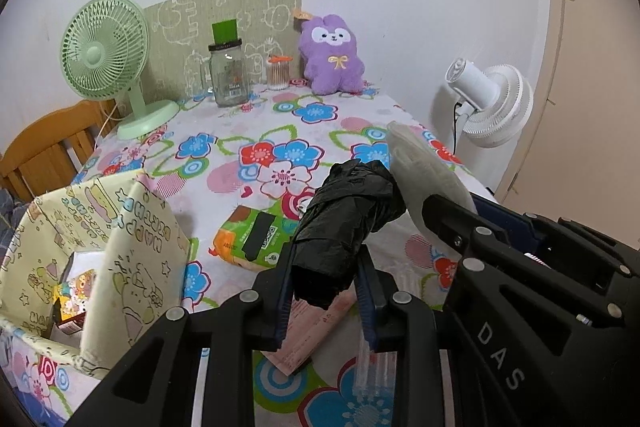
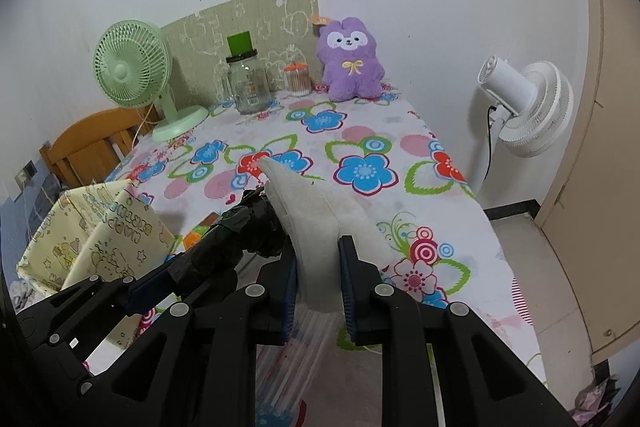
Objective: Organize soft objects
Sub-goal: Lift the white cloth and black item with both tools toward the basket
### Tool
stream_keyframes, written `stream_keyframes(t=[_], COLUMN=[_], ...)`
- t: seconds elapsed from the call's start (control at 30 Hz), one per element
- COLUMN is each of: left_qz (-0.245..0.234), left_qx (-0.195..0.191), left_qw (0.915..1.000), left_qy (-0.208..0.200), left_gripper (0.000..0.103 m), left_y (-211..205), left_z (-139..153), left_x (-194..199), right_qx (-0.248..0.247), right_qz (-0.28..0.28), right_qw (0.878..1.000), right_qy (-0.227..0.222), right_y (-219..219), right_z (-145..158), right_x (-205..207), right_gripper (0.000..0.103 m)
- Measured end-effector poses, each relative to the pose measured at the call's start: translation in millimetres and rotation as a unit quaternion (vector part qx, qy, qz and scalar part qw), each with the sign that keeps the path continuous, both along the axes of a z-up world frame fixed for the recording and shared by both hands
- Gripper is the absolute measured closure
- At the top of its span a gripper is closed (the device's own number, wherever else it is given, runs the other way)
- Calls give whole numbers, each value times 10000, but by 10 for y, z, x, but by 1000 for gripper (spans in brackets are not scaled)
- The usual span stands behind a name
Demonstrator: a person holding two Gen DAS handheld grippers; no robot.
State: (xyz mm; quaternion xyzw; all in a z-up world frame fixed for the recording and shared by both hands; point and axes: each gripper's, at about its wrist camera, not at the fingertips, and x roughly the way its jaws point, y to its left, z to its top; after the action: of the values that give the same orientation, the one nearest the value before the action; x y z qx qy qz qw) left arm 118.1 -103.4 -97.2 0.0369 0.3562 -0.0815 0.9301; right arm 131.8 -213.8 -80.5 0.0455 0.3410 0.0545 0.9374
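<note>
Here we work over the flowered table [image 2: 360,131], with the cloth bin [image 1: 132,227] at its near left. Our left gripper [image 1: 326,287] is clamped on a rolled black bag [image 1: 344,215], our right gripper [image 2: 318,283] squeezes a folded white cloth [image 2: 308,211]; both are held above the table. We should carry them left together, keep the squeeze steady, and clear the bin's rim before lowering.
</note>
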Motion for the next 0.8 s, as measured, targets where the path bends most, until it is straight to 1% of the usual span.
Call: stream_keyframes(t=[0.3,0.6,0.8], left_qz=[-89,-192,-247], left_qx=[-24,-23,30], left_qw=[9998,9995,9993], left_qy=[-159,-246,-296], left_gripper=[75,75,76], left_y=[-39,-63,-26], left_z=[217,375,456], left_x=[-130,-224,-277], right_qx=[5,11,-12], right_qz=[-95,-179,-170], right_qw=[9998,9995,9996], right_qy=[-173,-275,-236], right_y=[-38,-54,-12], right_z=[231,411,495], right_x=[-157,-299,-339], right_gripper=[81,81,81])
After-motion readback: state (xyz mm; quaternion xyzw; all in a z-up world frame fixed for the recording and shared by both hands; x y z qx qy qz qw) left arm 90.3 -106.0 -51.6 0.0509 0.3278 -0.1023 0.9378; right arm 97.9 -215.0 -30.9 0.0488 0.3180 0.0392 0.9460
